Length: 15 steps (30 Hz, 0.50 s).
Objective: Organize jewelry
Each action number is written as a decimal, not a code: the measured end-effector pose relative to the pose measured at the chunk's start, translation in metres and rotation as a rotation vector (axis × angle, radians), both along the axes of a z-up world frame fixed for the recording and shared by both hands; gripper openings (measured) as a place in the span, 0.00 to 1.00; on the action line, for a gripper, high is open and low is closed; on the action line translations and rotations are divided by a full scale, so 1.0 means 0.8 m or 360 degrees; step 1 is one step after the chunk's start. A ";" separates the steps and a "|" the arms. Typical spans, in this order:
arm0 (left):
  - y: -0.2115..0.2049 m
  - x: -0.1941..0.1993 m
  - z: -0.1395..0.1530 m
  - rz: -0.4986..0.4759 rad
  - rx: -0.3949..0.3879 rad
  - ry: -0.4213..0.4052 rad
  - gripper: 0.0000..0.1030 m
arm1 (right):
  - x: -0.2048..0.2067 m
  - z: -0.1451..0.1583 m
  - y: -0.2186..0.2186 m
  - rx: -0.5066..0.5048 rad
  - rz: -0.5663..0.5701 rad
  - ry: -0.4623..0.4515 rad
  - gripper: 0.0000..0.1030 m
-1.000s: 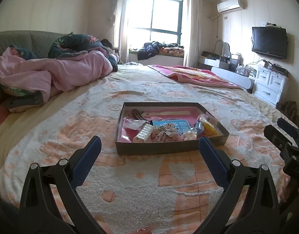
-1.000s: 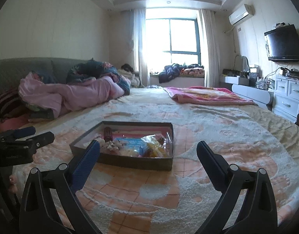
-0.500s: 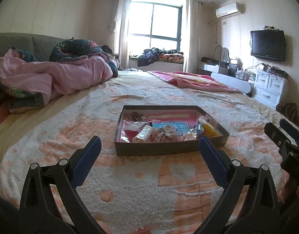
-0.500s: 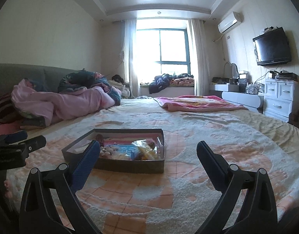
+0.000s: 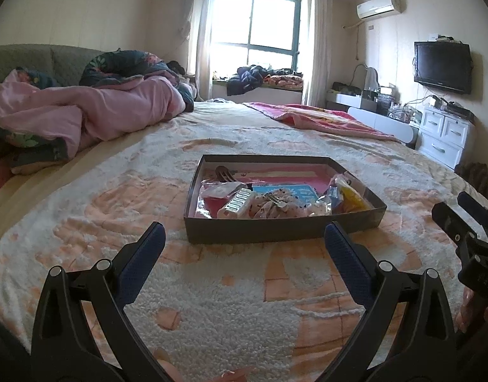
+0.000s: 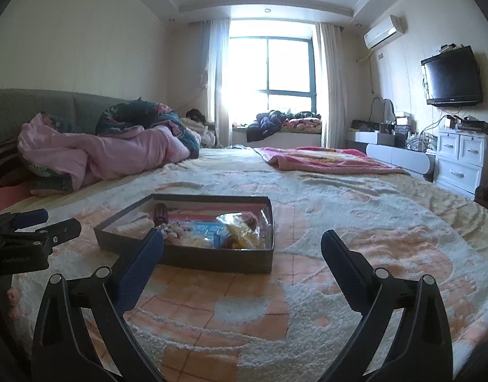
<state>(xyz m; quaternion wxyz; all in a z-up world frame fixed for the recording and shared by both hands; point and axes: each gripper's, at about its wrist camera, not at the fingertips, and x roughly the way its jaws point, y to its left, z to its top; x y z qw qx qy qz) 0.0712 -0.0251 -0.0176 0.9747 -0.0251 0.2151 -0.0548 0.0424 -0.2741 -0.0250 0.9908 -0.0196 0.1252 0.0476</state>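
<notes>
Shallow dark cardboard box [image 5: 282, 230], open-topped, resting flat on the bed's cream-and-peach fleece blanket [image 5: 212, 312], roughly mid-bed. Contents, crowded toward the box's near half over a pink lining: a white ribbed clip-like piece [image 5: 237, 203] at near left; a dark hair claw [image 5: 223, 173] toward the far left corner; a blue printed card [image 5: 291, 192] in the middle with a heap of pale, small jewelry pieces [image 5: 275, 207] lying on it; clear plastic packets with yellow contents [image 5: 345, 195] against the right wall. Individual jewelry items too small to tell apart. Left hand-held gripper [image 5: 244, 238]: jaws spread wide, nothing between them, poised above the blanket just short of the box's near wall, box centred ahead. Right hand-held gripper [image 6: 242, 245]: likewise spread wide and empty, positioned to the box's right, its left finger overlapping the box's near wall in the right wrist view. Background: crumpled pink quilt [image 5: 85, 114] at the bed's left, folded red-pink blanket [image 5: 320, 117] at far right, window [image 5: 260, 28], wall-mounted television [image 5: 442, 65].
</notes>
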 end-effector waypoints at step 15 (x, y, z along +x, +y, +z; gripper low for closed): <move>0.000 -0.002 0.002 -0.0004 -0.0014 -0.0010 0.89 | 0.001 -0.001 0.002 -0.0001 0.0003 0.0005 0.94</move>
